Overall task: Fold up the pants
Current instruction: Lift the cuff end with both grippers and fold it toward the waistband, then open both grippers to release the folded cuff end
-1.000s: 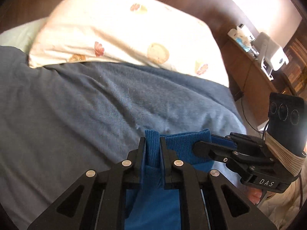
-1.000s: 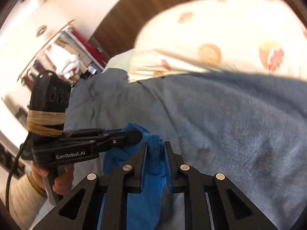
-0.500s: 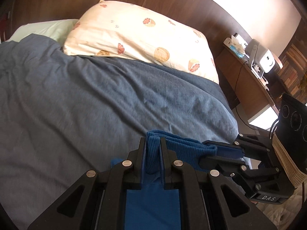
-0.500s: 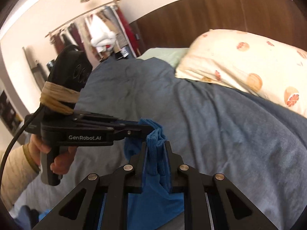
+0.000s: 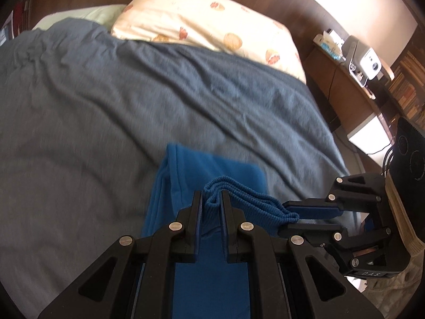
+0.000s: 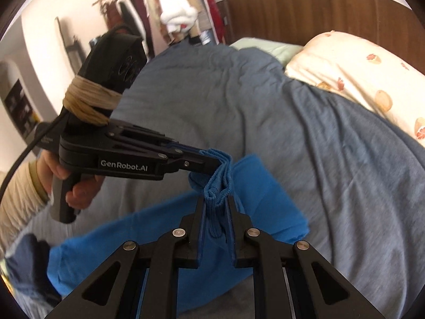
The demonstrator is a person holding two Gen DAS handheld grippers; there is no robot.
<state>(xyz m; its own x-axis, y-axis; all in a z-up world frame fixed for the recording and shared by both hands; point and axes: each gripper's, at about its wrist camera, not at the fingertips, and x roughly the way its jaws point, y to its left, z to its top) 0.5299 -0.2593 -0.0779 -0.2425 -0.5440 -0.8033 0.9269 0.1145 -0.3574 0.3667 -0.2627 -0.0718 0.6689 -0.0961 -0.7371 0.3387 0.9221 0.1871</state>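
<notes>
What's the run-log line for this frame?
left gripper: shut on pants waistband | right gripper: shut on waistband | pants: partly on duvet | fold: unfinished

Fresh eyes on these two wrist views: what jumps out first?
The bright blue pants, draped low in the middle of the grey-blue bedspread. The left gripper and right gripper both pinch the ribbed waistband, bunched between them. Behind, a cream fruit-print pillow lies against the dark wooden headboard.
</notes>
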